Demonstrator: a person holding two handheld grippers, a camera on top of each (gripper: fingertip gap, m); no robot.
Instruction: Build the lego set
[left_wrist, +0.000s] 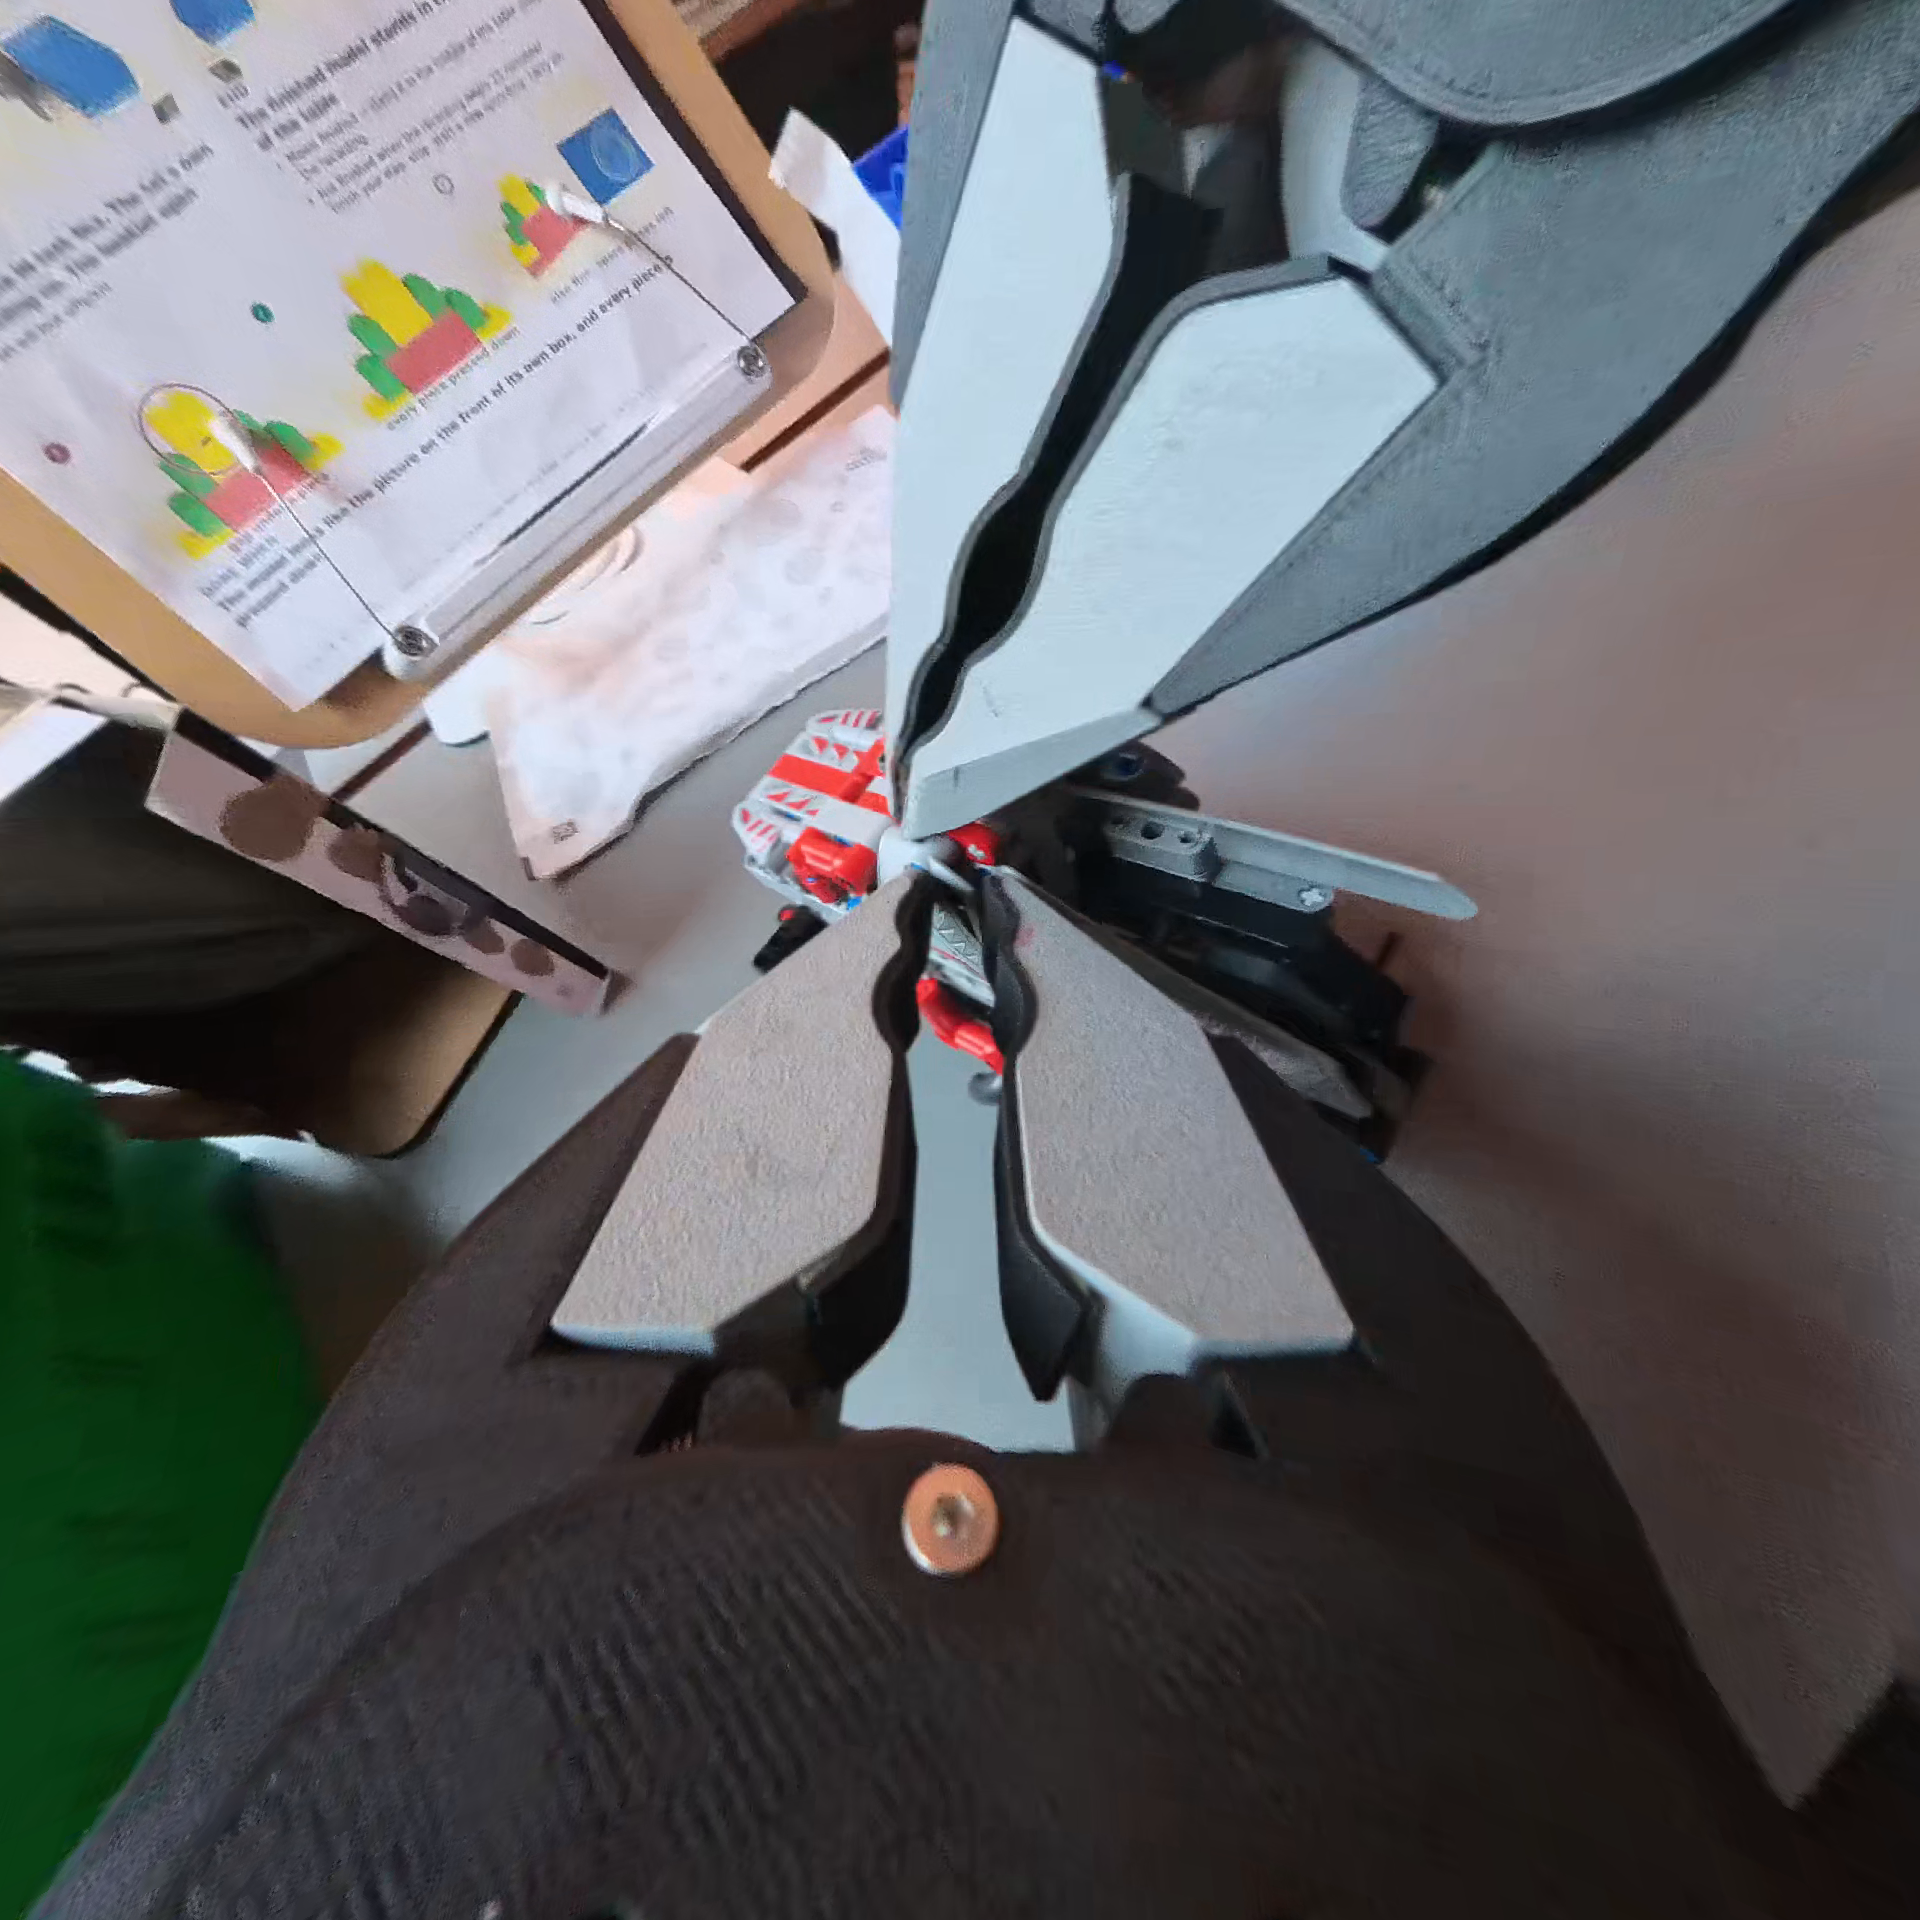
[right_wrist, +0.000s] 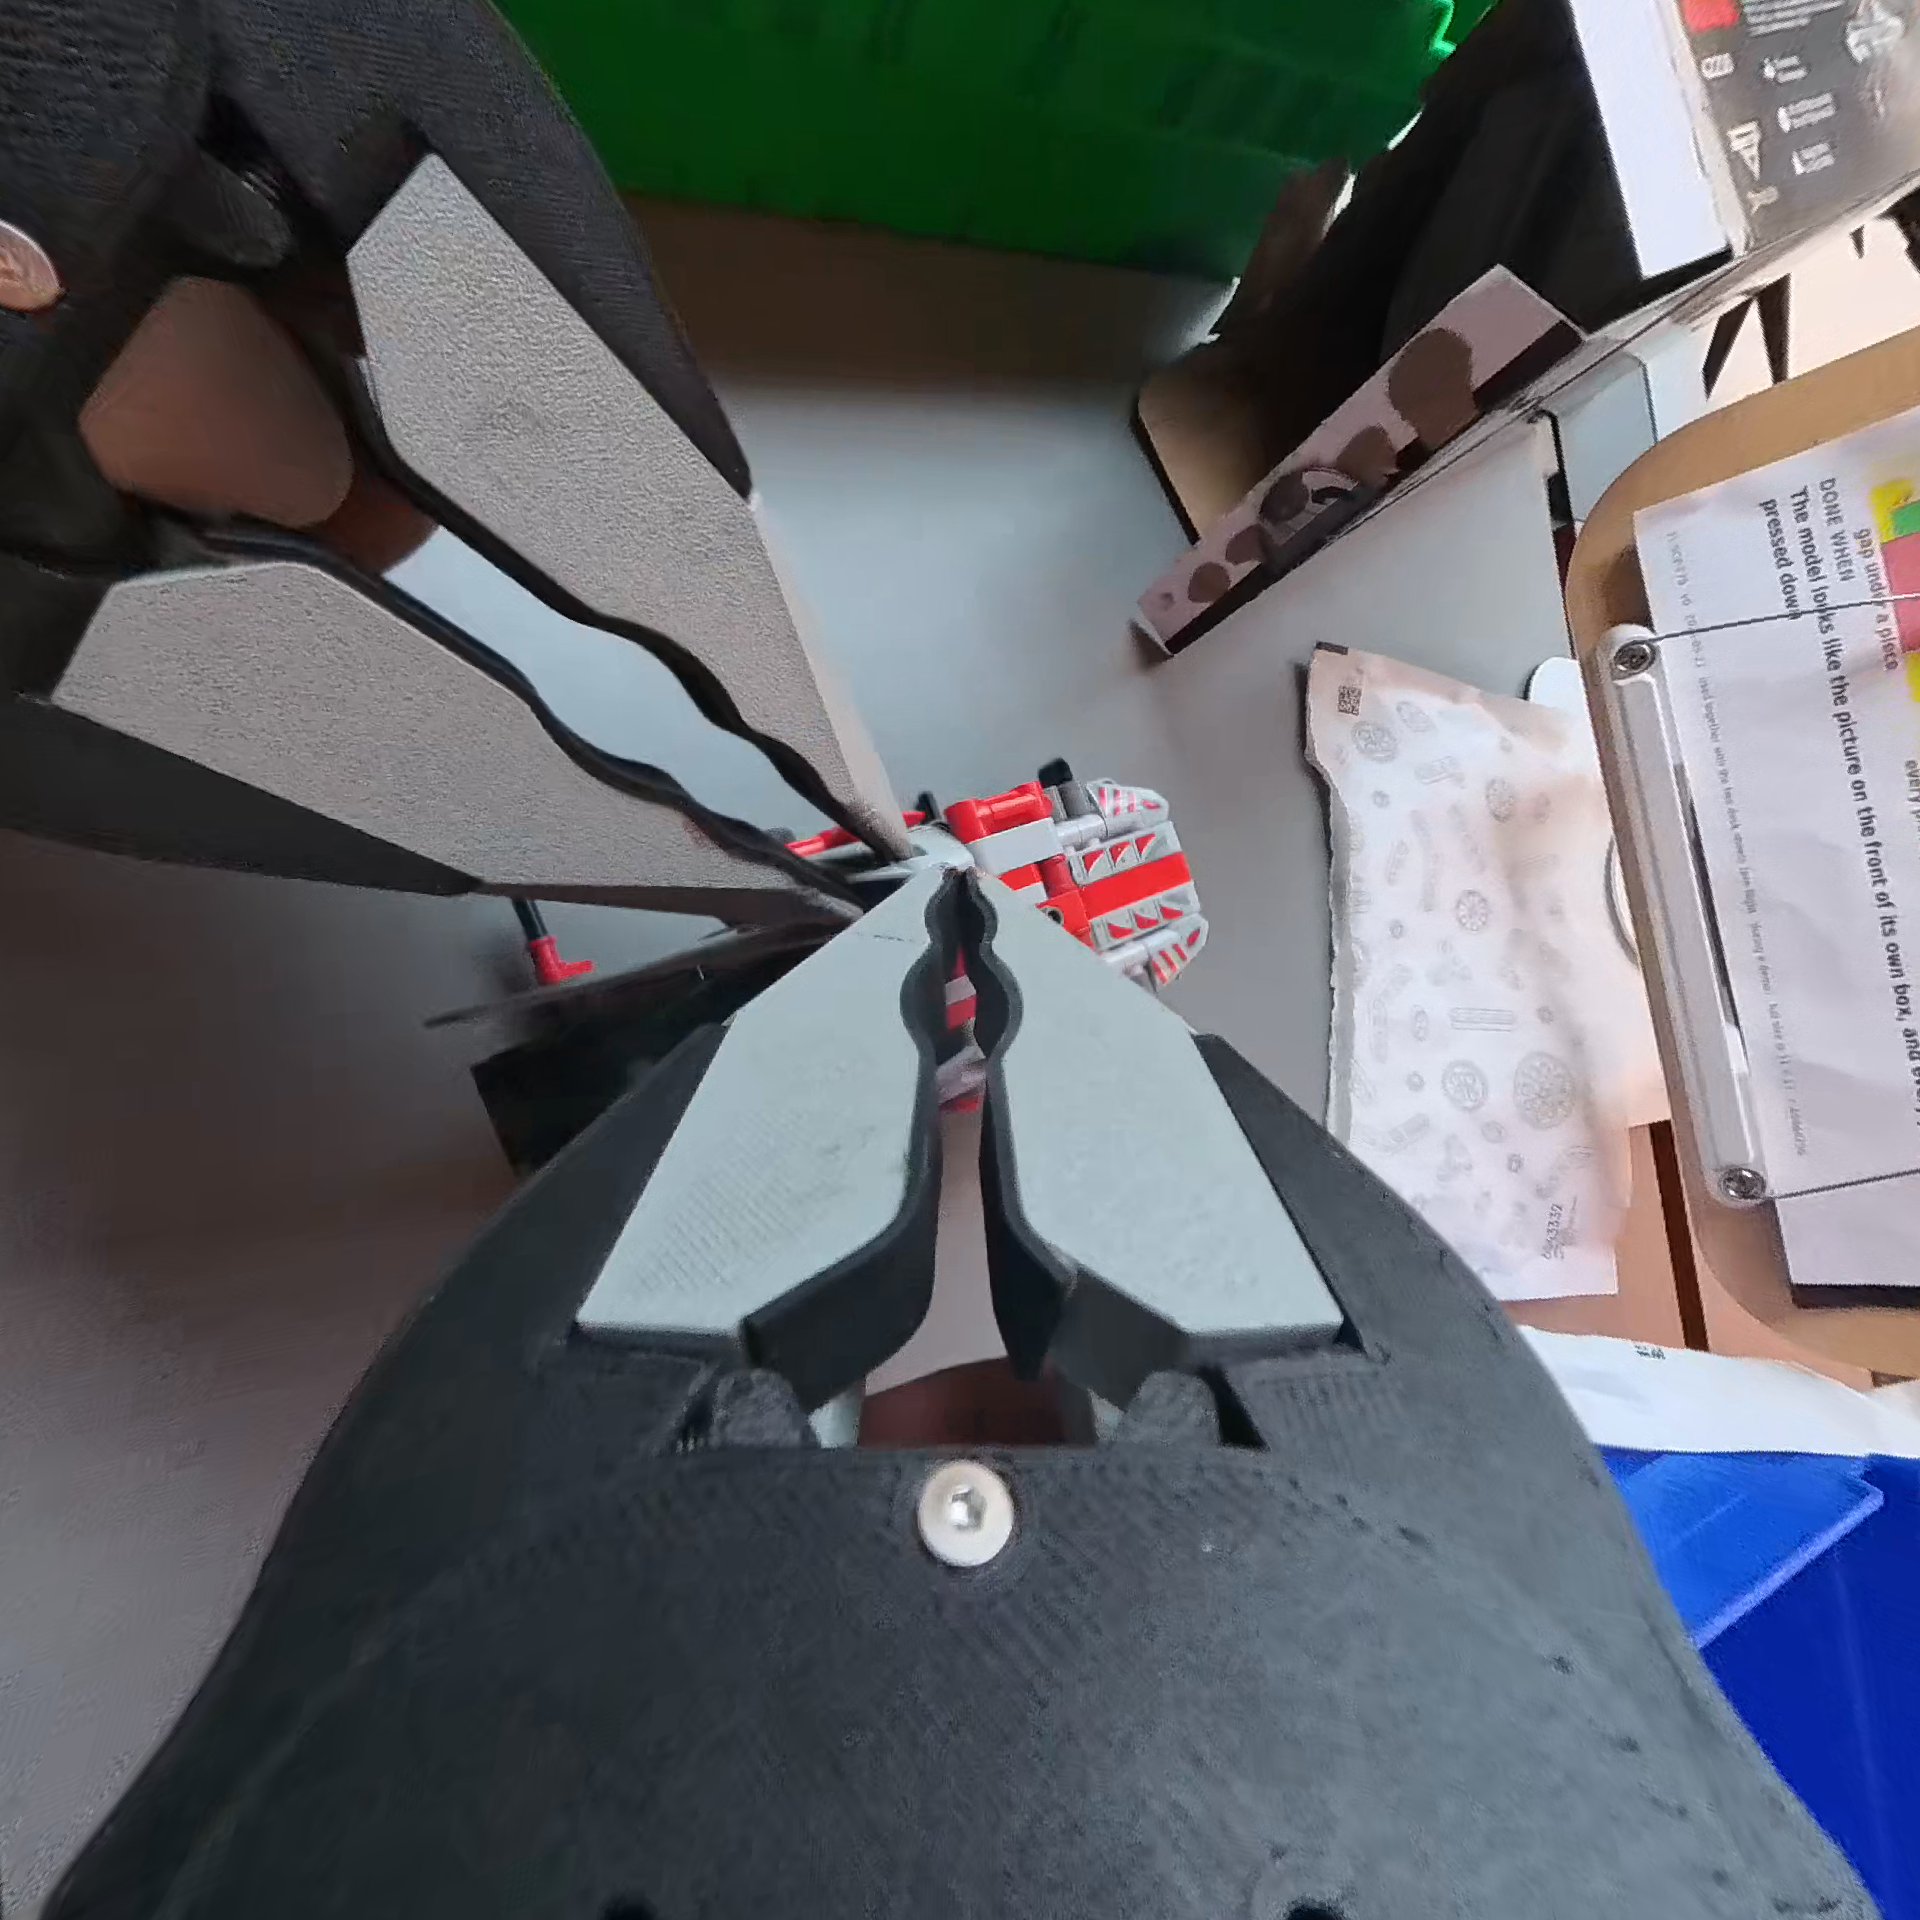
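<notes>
Left wrist view looks along the left gripper (left_wrist: 951, 894), whose two grey fingers are pinched on the red, white and grey brick-built model (left_wrist: 821, 821) at a narrow striped part of it. The right gripper (left_wrist: 904, 821) comes down from above, its tips pressed together on the same model. This view alone shows a black and grey device (left_wrist: 1226, 883) just beyond the model, and brick pictures on the printed instruction sheet (left_wrist: 312, 312) on its wooden board.

Right wrist view shows the right gripper (right_wrist: 958, 878) closed at the model's (right_wrist: 1101, 883) near end, meeting the left gripper (right_wrist: 883, 847) there. Only here appear a blue bin (right_wrist: 1787, 1621) and the whole patterned white paper bag (right_wrist: 1455, 956), which lies on the grey table (right_wrist: 935, 499) beside the model.
</notes>
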